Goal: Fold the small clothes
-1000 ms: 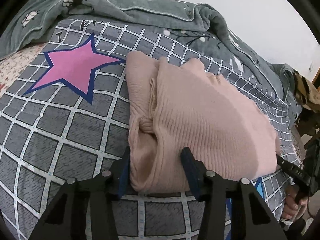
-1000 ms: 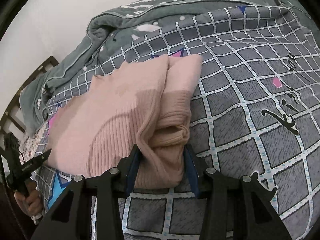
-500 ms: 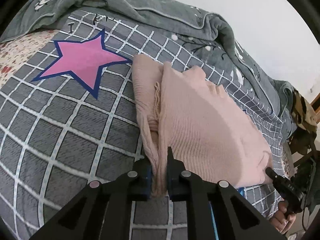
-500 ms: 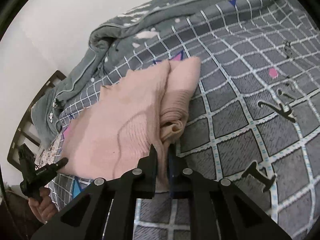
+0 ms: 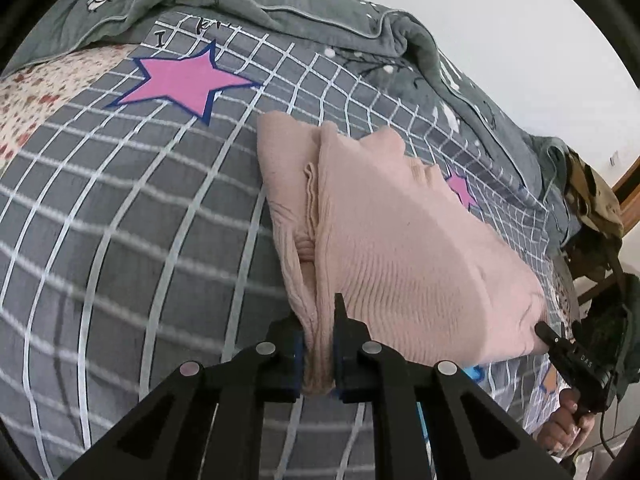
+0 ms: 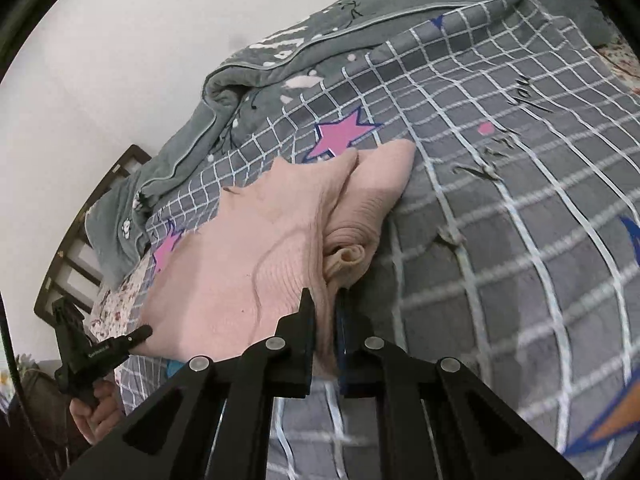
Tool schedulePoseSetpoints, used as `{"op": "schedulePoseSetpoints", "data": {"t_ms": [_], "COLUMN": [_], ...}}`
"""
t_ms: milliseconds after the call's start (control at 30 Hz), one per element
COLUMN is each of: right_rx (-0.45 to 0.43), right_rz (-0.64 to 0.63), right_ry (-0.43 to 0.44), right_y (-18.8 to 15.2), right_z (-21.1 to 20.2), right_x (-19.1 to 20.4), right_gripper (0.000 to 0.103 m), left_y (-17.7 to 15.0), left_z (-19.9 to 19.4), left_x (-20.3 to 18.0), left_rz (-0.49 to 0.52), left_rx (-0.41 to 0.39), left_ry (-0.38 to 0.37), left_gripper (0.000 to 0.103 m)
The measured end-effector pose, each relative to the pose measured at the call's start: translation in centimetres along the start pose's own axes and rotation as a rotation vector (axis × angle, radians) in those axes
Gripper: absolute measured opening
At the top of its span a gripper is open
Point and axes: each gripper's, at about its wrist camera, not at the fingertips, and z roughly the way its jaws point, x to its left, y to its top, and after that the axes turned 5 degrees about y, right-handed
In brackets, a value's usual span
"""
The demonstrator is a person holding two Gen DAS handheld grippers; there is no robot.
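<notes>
A pink ribbed knit sweater (image 5: pixel 400 248) lies partly folded on a grey checked bedspread (image 5: pixel 140 240). My left gripper (image 5: pixel 318 336) is shut on the sweater's near left corner, fabric bunched between its pads. My right gripper (image 6: pixel 326 320) is shut on the opposite near corner of the same sweater (image 6: pixel 260 248). The near hem hangs lifted and stretched between the two. In the left wrist view the right gripper (image 5: pixel 546 332) shows at the far right, held by a hand (image 5: pixel 568 420). The left gripper (image 6: pixel 138 334) appears at the lower left of the right wrist view.
A rumpled grey quilt (image 5: pixel 320 28) is heaped along the far side of the bed by the white wall. Pink stars (image 5: pixel 184 82) mark the bedspread. A dark wooden bed frame (image 6: pixel 92 216) shows at left in the right wrist view. Clothing hangs on a chair (image 5: pixel 592 200).
Both grippers went from open around the sweater's near corners to shut on them. Both then moved forward and lifted the hem off the bedspread.
</notes>
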Motion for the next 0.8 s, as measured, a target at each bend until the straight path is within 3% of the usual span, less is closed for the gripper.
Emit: {"op": "schedulePoseSetpoints", "data": {"t_ms": [233,333,500,700,800], "right_rx": [-0.006,0.005,-0.078,-0.077,-0.059], "right_rz": [-0.027,-0.055,-0.159,-0.258,-0.326], "right_ry": [-0.028,-0.088,-0.118,-0.104,-0.154], "right_y": [-1.4,-1.2,-0.1,1.6,1.5], "right_z": [-2.3,-2.1,-3.7,-0.5,2.6], "right_x": [-0.3,-0.3,1.4,4.1,4.9], "right_gripper": [0.009,0.011,0.014,0.015,0.015], "left_y": [-2.0,-1.7,-0.7,1.8,2.8], "left_z": [-1.2,-0.7,-0.4,0.2,1.0], "left_x": [-0.7,-0.2,0.8,0.9,0.7], "left_rz": [0.037,0.025,-0.001,-0.009,0.010], "left_rx": [-0.003,0.021,0.006,-0.020,-0.020], "left_ry": [0.014,0.017,0.023,0.021,0.030], "left_gripper": [0.015,0.023,0.044,0.053,0.055]}}
